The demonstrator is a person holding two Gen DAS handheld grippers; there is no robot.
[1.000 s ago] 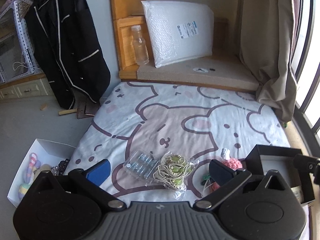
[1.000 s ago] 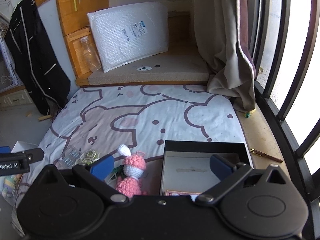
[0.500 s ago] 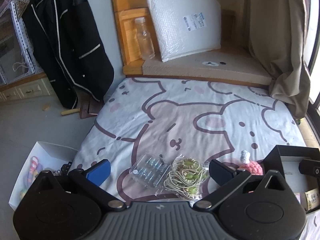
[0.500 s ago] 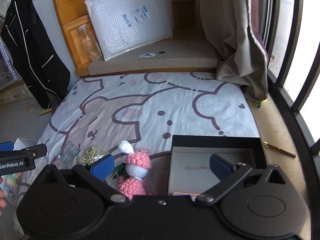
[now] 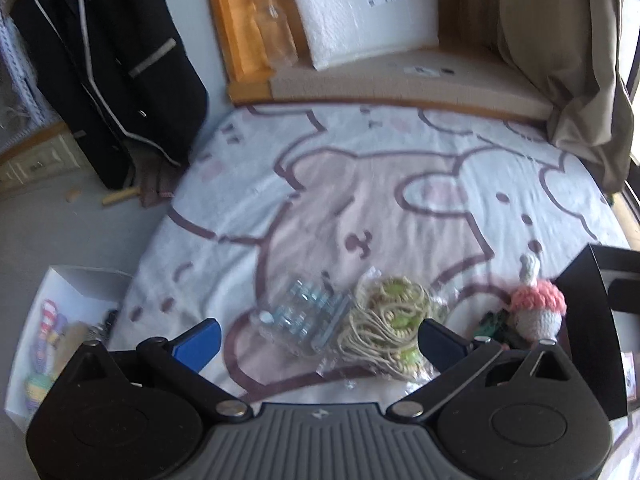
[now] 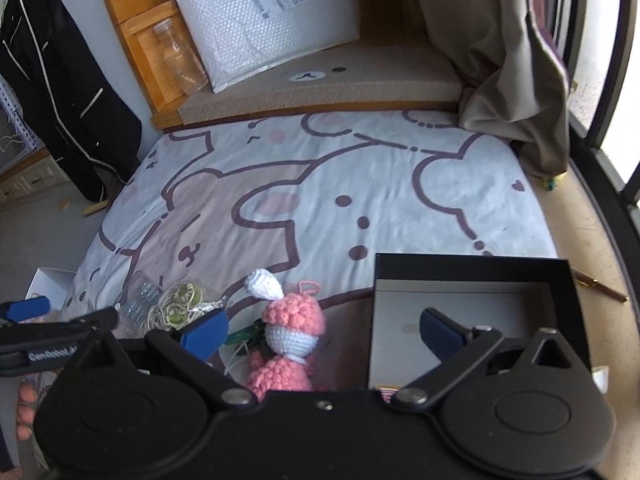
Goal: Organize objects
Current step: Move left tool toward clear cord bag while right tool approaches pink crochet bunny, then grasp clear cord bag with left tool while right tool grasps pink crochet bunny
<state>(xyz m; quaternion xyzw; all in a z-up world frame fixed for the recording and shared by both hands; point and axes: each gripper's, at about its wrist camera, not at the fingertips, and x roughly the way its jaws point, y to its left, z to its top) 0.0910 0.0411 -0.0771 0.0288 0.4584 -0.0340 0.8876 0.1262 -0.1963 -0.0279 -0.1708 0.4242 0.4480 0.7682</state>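
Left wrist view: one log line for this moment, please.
left gripper: open, empty | under it: clear plastic packet, cream cord bundle | right gripper: open, empty

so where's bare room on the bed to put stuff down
The middle and far sheet up to the cushion ledge is bare. The near edge is crowded: two bags, pink doll, black box.

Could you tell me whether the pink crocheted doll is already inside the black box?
No, the pink crocheted doll lies on the bedsheet, beside the black box.
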